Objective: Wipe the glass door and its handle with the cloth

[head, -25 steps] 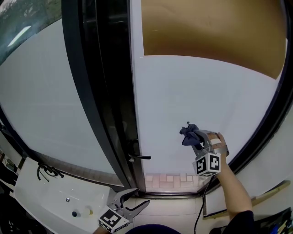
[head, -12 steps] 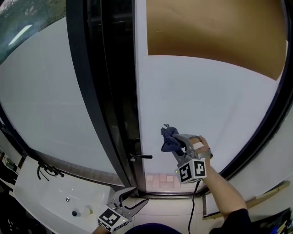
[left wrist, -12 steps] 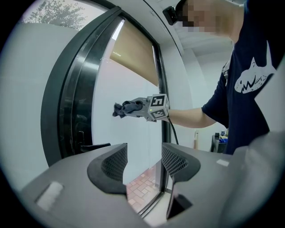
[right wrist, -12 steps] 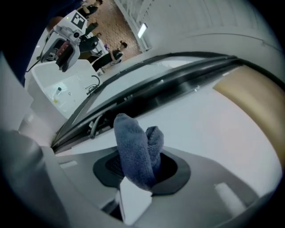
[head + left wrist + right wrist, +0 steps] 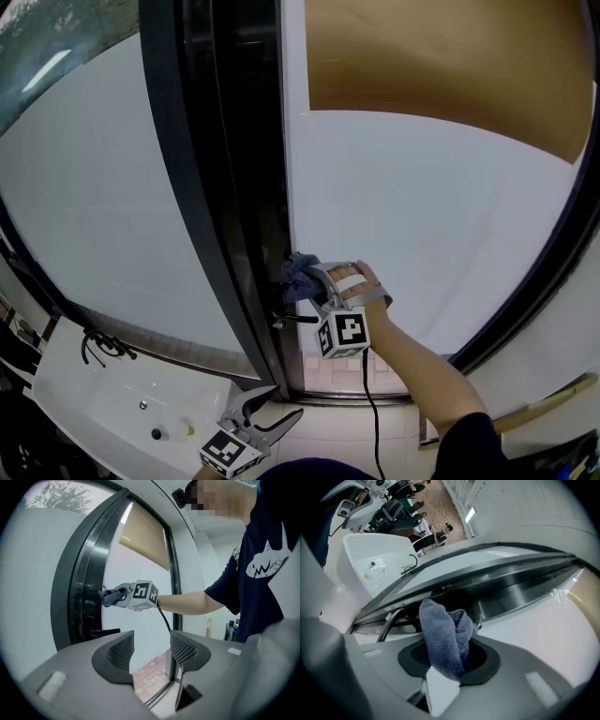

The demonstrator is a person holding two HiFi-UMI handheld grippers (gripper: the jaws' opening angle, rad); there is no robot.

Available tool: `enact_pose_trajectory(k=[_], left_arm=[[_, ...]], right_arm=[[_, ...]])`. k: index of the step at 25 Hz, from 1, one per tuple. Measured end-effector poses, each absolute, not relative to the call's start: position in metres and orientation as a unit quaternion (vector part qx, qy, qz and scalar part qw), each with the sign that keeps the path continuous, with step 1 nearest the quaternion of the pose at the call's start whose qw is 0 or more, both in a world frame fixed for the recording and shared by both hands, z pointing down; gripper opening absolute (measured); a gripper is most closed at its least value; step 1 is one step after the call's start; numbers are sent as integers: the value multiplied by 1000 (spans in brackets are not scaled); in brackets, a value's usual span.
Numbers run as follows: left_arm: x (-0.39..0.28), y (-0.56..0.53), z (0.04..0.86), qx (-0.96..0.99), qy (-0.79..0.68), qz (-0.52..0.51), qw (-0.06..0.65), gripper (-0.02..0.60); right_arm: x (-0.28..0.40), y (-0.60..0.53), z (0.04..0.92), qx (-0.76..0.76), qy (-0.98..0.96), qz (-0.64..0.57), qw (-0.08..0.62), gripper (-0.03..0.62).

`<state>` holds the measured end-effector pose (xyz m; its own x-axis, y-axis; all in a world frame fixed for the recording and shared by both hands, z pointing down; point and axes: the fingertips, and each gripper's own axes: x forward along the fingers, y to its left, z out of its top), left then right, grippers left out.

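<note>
Near the centre of the head view, the right gripper [image 5: 315,281] was clamped on a bunched blue-grey terry cloth [image 5: 298,275]. It held the cloth at the left edge of the frosted white glass door [image 5: 431,216], just above the thin black lever handle [image 5: 294,320]. The person's right hand [image 5: 371,284] gripped the tool, the bare forearm stretching up from the lower right. At the bottom edge, the left gripper [image 5: 269,420] hung low, jaws spread wide and empty.
</note>
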<state>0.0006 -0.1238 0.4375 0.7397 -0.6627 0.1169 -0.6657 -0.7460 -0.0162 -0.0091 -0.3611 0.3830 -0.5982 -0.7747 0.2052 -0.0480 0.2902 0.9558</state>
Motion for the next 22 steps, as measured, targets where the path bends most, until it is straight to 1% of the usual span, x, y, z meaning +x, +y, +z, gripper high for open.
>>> enact_pose_trajectory(k=[5,13,16,19,22], left_arm=[[0,-126,442,933,-352,68,13,238],[15,-129,438,945,-322,59,8,238],[19,-129,439,947,-316,59,9,236],[18,-130,442,947,-315,62,8,236],[13,-131,438,946,-320,59,8,236]], right_arm=[[47,-363,382,317,-721,-501,358,130],[192,-363,379,417,-697,-435,388,130],[233,-364,379,451,-688,-407,397,130],[244,-360,376,468,-691,-391,388,130],[211,-349,365,454,-723,-387,349,130]])
